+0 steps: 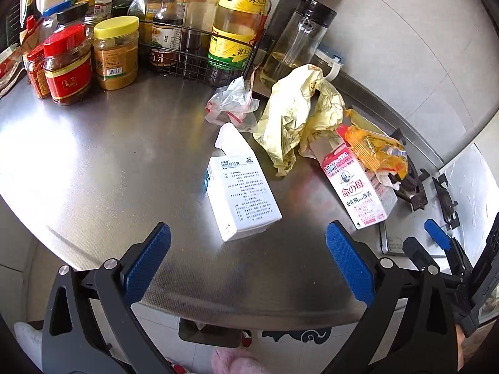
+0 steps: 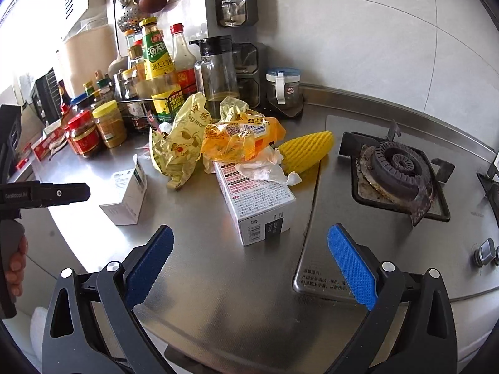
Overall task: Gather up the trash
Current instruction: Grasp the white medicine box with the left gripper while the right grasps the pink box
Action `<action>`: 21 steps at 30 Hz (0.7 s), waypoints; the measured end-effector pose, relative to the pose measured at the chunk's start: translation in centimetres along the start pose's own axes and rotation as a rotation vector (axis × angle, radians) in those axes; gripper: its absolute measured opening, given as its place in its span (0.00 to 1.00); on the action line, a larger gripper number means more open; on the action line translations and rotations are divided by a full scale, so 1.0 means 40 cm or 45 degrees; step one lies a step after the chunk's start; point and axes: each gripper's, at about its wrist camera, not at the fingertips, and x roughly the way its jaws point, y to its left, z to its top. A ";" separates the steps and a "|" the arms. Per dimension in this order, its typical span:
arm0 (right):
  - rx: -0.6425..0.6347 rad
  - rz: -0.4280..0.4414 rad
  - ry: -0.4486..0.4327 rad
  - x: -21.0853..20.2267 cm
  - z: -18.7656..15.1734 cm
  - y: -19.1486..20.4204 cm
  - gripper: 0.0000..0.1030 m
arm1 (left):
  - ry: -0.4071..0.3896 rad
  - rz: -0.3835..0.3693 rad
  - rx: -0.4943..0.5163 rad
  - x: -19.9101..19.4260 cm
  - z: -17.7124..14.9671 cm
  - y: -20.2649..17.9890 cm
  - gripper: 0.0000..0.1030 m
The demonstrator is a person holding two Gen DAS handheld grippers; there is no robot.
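Spread wide and holding nothing above a steel counter [image 1: 93, 162]: left gripper [image 1: 248, 243] facing a white box [image 1: 240, 196], right gripper [image 2: 250, 246] facing a pink box [image 2: 259, 202], with tissue [image 2: 265, 166], orange wrapper [image 2: 240, 140], yellow bag [image 2: 177, 146] and foam net [image 2: 307, 151] heaped behind, beside the burner [image 2: 397, 168].

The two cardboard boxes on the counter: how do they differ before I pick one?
The white box has plain black text; the pink-and-white box has pink print and a portrait. The white box lies apart from the trash heap, top flap open; the pink-and-white box has crumpled tissue and an orange wrapper on its far end. The white box looks shorter. Both lie on the steel counter.
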 end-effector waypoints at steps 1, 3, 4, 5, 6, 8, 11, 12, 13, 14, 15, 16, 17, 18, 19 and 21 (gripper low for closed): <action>-0.003 0.004 0.006 0.013 0.002 -0.004 0.97 | 0.002 0.018 -0.011 0.014 0.009 -0.001 0.92; -0.007 0.013 0.018 0.040 0.006 -0.012 0.97 | 0.008 0.053 -0.019 0.042 0.023 -0.004 0.92; -0.006 0.016 0.026 0.053 0.008 -0.016 0.97 | 0.014 0.069 -0.019 0.056 0.028 -0.007 0.92; -0.001 0.016 0.034 0.065 0.009 -0.020 0.97 | 0.021 0.080 -0.019 0.070 0.032 -0.010 0.92; 0.007 0.021 0.038 0.075 0.009 -0.024 0.97 | 0.029 0.093 -0.020 0.083 0.034 -0.012 0.92; 0.017 0.031 0.035 0.092 0.011 -0.031 0.97 | 0.044 0.110 -0.024 0.107 0.038 -0.016 0.92; 0.025 0.052 0.049 0.121 0.015 -0.038 0.97 | 0.062 0.133 -0.034 0.134 0.041 -0.017 0.91; 0.026 0.061 0.055 0.131 0.016 -0.038 0.97 | 0.068 0.140 -0.036 0.143 0.042 -0.016 0.91; 0.024 0.070 0.063 0.140 0.017 -0.037 0.97 | 0.077 0.145 -0.038 0.152 0.043 -0.015 0.90; 0.020 0.083 0.071 0.149 0.018 -0.034 0.97 | 0.086 0.151 -0.041 0.162 0.042 -0.013 0.88; 0.013 0.091 0.075 0.157 0.019 -0.030 0.97 | 0.100 0.159 -0.043 0.173 0.042 -0.010 0.83; -0.002 0.092 0.078 0.164 0.020 -0.023 0.97 | 0.117 0.165 -0.044 0.183 0.039 -0.007 0.77; -0.024 0.092 0.081 0.171 0.021 -0.016 0.97 | 0.095 0.183 -0.020 0.182 0.038 -0.010 0.72; -0.046 0.094 0.083 0.177 0.021 -0.008 0.95 | 0.099 0.190 -0.004 0.185 0.038 -0.012 0.68; -0.063 0.097 0.084 0.183 0.021 -0.002 0.88 | 0.097 0.196 0.003 0.185 0.038 -0.012 0.61; -0.079 0.111 0.102 0.197 0.021 0.004 0.69 | 0.099 0.192 0.005 0.185 0.039 -0.011 0.54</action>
